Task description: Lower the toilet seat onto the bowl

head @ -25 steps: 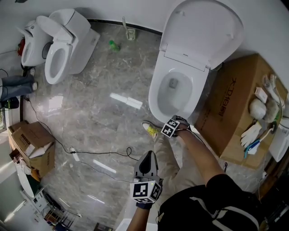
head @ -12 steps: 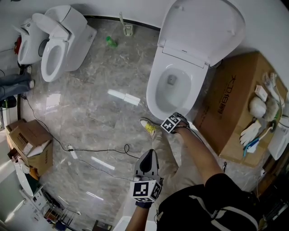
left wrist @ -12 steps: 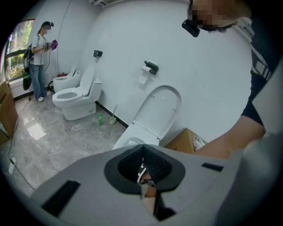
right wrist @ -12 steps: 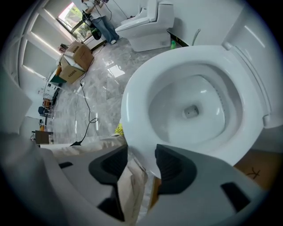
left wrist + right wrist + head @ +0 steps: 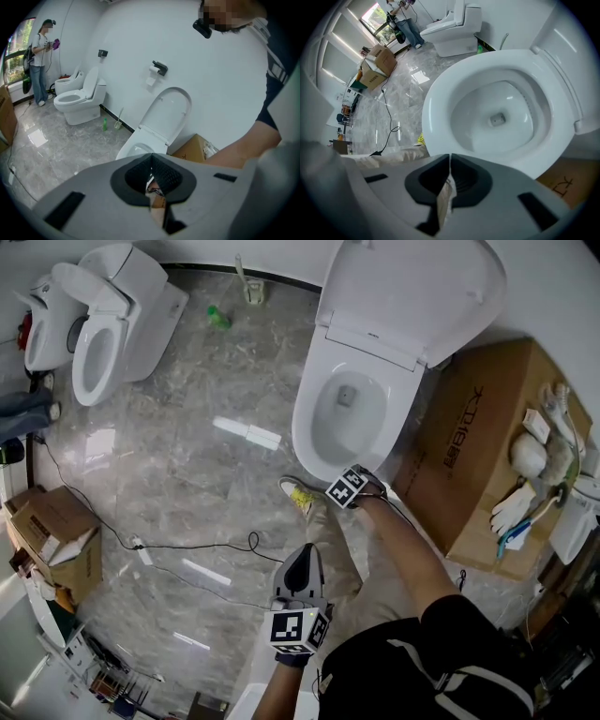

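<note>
Plainly, lowering had not begun: the seat (image 5: 412, 296) stood upright behind the bowl (image 5: 306, 442), untouched, while the right gripper (image 5: 349, 488), near the bowl's front rim, had just been closing its jaws on nothing, and the left gripper (image 5: 304, 561) hung farther back, jaws together and empty.

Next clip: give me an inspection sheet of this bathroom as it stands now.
Surface: glossy grey marble floor.
Job's things: toilet bowl open; lid raised, the seat seemingly up with it.
Clutter: cardboard box beside the bowl, gloves on top; green bottle near the wall.
Tools: left tool shut, empty; right tool over the bowl's front rim, jaws just closed, nothing between them.
Cables: black cable across the floor.
Surroundings: second toilet; a person standing beyond it.
</note>
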A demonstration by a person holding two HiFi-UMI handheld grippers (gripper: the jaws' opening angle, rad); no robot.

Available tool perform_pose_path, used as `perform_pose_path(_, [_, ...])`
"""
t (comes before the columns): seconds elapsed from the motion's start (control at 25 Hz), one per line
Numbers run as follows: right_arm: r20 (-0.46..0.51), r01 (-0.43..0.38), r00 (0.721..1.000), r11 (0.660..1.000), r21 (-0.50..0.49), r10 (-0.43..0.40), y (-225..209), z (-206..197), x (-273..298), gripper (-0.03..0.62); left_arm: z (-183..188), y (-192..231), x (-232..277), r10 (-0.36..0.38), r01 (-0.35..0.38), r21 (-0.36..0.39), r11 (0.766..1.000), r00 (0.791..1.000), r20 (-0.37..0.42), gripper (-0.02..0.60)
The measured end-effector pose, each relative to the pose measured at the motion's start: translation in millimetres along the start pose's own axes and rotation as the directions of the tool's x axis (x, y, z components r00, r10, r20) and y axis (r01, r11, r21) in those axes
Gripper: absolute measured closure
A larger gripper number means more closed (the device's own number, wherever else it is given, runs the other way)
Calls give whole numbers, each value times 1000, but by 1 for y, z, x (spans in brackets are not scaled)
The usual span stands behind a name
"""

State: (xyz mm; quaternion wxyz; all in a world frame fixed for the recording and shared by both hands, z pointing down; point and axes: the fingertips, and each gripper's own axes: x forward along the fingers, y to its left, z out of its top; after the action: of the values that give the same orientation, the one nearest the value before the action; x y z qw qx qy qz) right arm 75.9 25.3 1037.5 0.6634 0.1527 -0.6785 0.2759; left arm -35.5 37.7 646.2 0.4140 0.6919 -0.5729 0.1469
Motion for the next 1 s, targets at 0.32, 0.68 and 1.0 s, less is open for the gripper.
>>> perform_pose_path(0.32, [24, 0, 1000, 1000, -17, 0, -10, -37, -94, 599, 82, -25, -21, -46, 34, 86, 996, 989, 142, 569])
perform_pose_path(0.68, [545, 102, 822, 984, 144, -165, -49, 38, -413, 602, 190, -37, -73, -317, 221, 349, 911, 915, 250, 569])
perform_pose_path(1.0, [802, 321, 419, 896, 308, -426, -22, 61, -649, 600, 256, -16, -109, -412, 261, 451, 854, 867, 279, 569])
